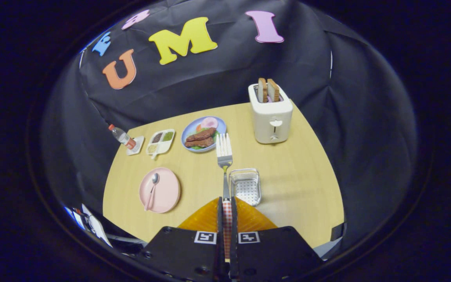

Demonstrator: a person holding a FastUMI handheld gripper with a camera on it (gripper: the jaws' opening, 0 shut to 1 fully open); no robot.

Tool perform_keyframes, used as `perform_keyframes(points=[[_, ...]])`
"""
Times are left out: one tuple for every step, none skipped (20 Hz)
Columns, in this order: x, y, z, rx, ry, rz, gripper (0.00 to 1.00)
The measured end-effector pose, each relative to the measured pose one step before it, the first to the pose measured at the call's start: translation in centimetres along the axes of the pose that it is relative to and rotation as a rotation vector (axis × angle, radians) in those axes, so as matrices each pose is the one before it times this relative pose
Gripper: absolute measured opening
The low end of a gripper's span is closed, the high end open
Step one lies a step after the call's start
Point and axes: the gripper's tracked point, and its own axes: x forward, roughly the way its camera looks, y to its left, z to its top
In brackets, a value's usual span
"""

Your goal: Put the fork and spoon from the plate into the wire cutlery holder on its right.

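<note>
My gripper [226, 203] is shut on the fork [224, 156], both orange fingers [206, 219] pressing its red-checked handle. The fork sticks straight out ahead of the fingers, tines up and away, held high above the table. Just right of the fork's shaft and below it stands the wire cutlery holder [246, 186], a small metal basket with nothing visible in it. To the left of the fingers lies the pink plate [166, 194], and the spoon [151, 190] with a pink handle rests on it, bowl pointing away from me.
A white toaster [270, 117] with two bread slices stands at the table's far right. A blue plate of food [203, 134], a white divided tray [161, 141] and a small tilted bottle [121, 136] line the far side. The wooden table [300, 184] ends near the fingers.
</note>
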Motion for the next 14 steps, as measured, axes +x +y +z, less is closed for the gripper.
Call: perform_keyframes(points=[[0.391, -1.292, 0.251, -0.00933, 0.00804, -0.03107, 0.05], [0.158, -0.856, -0.031, -0.00979, 0.01533, -0.02252, 0.05], [0.347, -0.35, -0.171, -0.00208, 0.02095, -0.0076, 0.05], [0.284, -0.088, -0.373, -0.00259, 0.03337, 0.00269, 0.05], [0.349, 0.036, -0.424, -0.00892, 0.03531, 0.00071, 0.05], [0.455, 0.128, -0.324, -0.00831, 0.03665, 0.00336, 0.05], [0.302, 0.38, -0.37, -0.00166, 0.03929, 0.01078, 0.05], [0.214, 0.312, -0.13, -0.00178, 0.03822, 0.00593, 0.05], [0.319, 0.254, -0.111, -0.00047, 0.03414, 0.00205, 0.05], [0.216, 0.298, 0.086, 0.00115, 0.03578, 0.00467, 0.05], [0.131, 0.304, -0.011, 0.00762, 0.03483, 0.00151, 0.05], [0.16, 0.287, -0.015, 0.00834, 0.03228, -0.0005, 0.05], [0.13, -0.001, -0.03, 0.00023, 0.03956, -0.00861, 0.05], [0.042, -0.028, -0.136, 0.00204, 0.04219, -0.01555, 0.05]])
